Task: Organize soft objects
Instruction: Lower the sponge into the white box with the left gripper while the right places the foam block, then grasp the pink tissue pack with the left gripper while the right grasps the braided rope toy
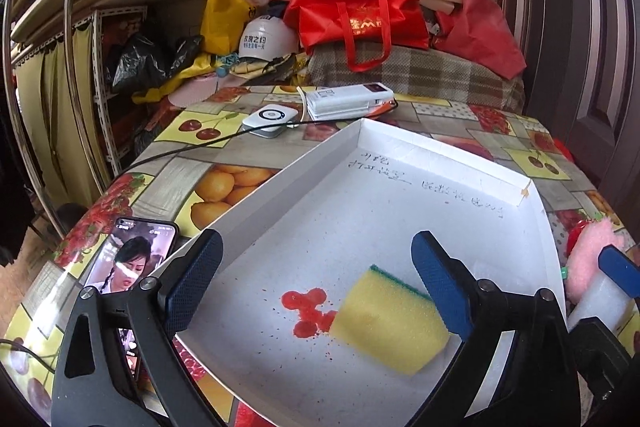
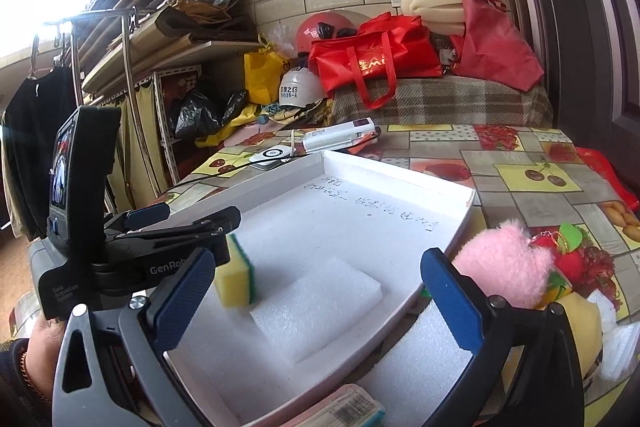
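A yellow sponge [image 1: 390, 319] with a green back lies in the white tray [image 1: 304, 163], beside a red stain [image 1: 306, 311]. My left gripper [image 1: 318, 283] stands open over it; the sponge is close to the right finger and no pad presses on it. In the right wrist view the same sponge [image 2: 236, 277] sits under the left gripper [image 2: 188, 219]. My right gripper [image 2: 318, 295] is open above a white foam block [image 2: 316, 307] that rests in the tray [image 2: 400, 163]. A pink plush [image 2: 504, 267] lies on the table just outside the tray's right rim.
A phone [image 1: 132, 259] lies left of the tray. A white power bank [image 1: 348, 99], a small white device [image 1: 270, 119] and a black cable sit behind it. Another foam piece [image 2: 420, 359], a yellow soft toy [image 2: 576, 327] and a barcoded packet [image 2: 344, 407] are near the right gripper.
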A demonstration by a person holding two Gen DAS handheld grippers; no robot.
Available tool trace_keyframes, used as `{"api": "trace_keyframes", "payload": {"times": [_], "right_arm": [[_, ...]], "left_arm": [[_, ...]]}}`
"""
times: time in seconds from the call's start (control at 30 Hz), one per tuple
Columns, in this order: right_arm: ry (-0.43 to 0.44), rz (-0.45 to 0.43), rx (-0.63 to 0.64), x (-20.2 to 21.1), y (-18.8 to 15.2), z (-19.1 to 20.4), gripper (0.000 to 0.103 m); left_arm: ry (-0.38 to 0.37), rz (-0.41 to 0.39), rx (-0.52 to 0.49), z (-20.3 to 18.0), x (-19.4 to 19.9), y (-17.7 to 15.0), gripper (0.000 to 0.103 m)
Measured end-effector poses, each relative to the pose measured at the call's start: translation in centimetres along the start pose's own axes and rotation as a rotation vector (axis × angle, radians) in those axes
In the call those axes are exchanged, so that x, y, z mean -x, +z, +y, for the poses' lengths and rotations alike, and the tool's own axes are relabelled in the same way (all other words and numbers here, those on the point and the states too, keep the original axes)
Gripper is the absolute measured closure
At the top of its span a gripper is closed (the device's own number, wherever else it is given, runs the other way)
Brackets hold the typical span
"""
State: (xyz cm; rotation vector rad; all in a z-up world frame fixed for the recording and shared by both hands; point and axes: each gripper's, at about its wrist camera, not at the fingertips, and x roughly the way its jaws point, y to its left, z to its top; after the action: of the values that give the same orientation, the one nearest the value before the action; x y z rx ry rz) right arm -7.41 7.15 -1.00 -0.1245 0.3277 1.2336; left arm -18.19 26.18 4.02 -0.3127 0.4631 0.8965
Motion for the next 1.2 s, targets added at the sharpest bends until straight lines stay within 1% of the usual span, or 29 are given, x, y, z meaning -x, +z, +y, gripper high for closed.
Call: {"api": "trace_keyframes", "payload": {"times": [0.1, 0.2, 0.27, 0.3, 0.33, 0.4, 0.5, 0.53, 0.57, 0.63, 0.7, 0.8, 0.83, 0.87, 0.9, 0.93, 0.97, 1.0, 1.03, 1.07, 1.2], "right_arm": [[0.016, -0.007, -0.011, 0.6, -0.2, -0.3, 0.000], [0.031, -0.046, -0.035, 2.1, -0.4, -1.1, 0.000], [0.013, -0.074, -0.059, 3.4, -0.6, -2.2, 0.000], [-0.001, -0.087, -0.081, 4.3, -0.8, -3.2, 0.000], [-0.010, -0.093, -0.095, 4.9, -1.0, -3.8, 0.000], [-0.040, -0.105, -0.139, 6.7, -1.3, -5.8, 0.000], [-0.091, -0.125, -0.205, 9.1, -1.7, -8.8, 0.000], [-0.113, -0.127, -0.216, 9.7, -1.8, -9.5, 0.000], [-0.143, -0.127, -0.230, 10.5, -2.0, -10.6, 0.000], [-0.182, -0.124, -0.256, 11.5, -2.3, -11.9, 0.000], [-0.214, -0.123, -0.299, 12.3, -2.7, -13.5, 0.000], [-0.240, -0.133, -0.371, 13.1, -3.1, -15.3, 0.000], [-0.241, -0.133, -0.388, 13.1, -3.2, -15.6, 0.000], [-0.240, -0.131, -0.405, 13.1, -3.4, -15.9, 0.000], [-0.239, -0.125, -0.418, 13.1, -3.5, -16.2, 0.000], [-0.239, -0.120, -0.422, 13.1, -3.5, -16.3, 0.000], [-0.237, -0.115, -0.421, 13.1, -3.5, -16.4, 0.000], [-0.234, -0.111, -0.412, 13.2, -3.6, -16.3, 0.000], [-0.228, -0.109, -0.399, 13.2, -3.6, -16.1, 0.000], [-0.222, -0.104, -0.378, 13.2, -3.6, -15.8, 0.000], [-0.200, -0.090, -0.295, 13.2, -3.5, -14.5, 0.000]], "left_arm": [[-0.009, -0.029, 0.008, 0.2, 0.6, 0.0, 0.007], [-0.034, -0.085, 0.000, 0.1, 1.7, -0.2, 0.007], [-0.057, -0.138, -0.023, -0.3, 2.8, -0.5, 0.007], [-0.078, -0.164, -0.050, -0.7, 3.5, -0.7, 0.007], [-0.096, -0.166, -0.071, -1.1, 3.8, -0.9, 0.007], [-0.173, -0.140, -0.124, -2.3, 4.6, -1.4, 0.007], [-0.352, -0.060, -0.223, -4.3, 6.0, -2.8, 0.007], [-0.386, -0.047, -0.254, -4.9, 6.6, -3.2, 0.007], [-0.428, -0.040, -0.308, -5.8, 7.7, -3.8, 0.007], [-0.475, -0.039, -0.385, -7.2, 9.2, -4.7, 0.007], [-0.490, -0.020, -0.461, -8.6, 10.2, -5.5, 0.007], [-0.483, 0.023, -0.551, -10.6, 10.6, -6.5, 0.008], [-0.482, 0.033, -0.582, -11.3, 10.7, -6.8, 0.012], [-0.485, 0.041, -0.604, -11.7, 10.7, -7.1, 0.021], [-0.485, 0.058, -0.632, -12.3, 10.6, -7.5, 0.026], [-0.481, 0.077, -0.655, -12.9, 10.3, -7.8, 0.034], [-0.479, 0.091, -0.672, -13.3, 10.2, -8.3, 0.040], [-0.477, 0.105, -0.693, -13.7, 10.0, -8.6, 0.042], [-0.474, 0.102, -0.705, -14.0, 10.1, -8.8, 0.045], [-0.488, 0.109, -0.711, -14.3, 10.1, -8.9, 0.048], [-0.497, 0.124, -0.728, -14.7, 10.0, -9.3, 0.048]]}}
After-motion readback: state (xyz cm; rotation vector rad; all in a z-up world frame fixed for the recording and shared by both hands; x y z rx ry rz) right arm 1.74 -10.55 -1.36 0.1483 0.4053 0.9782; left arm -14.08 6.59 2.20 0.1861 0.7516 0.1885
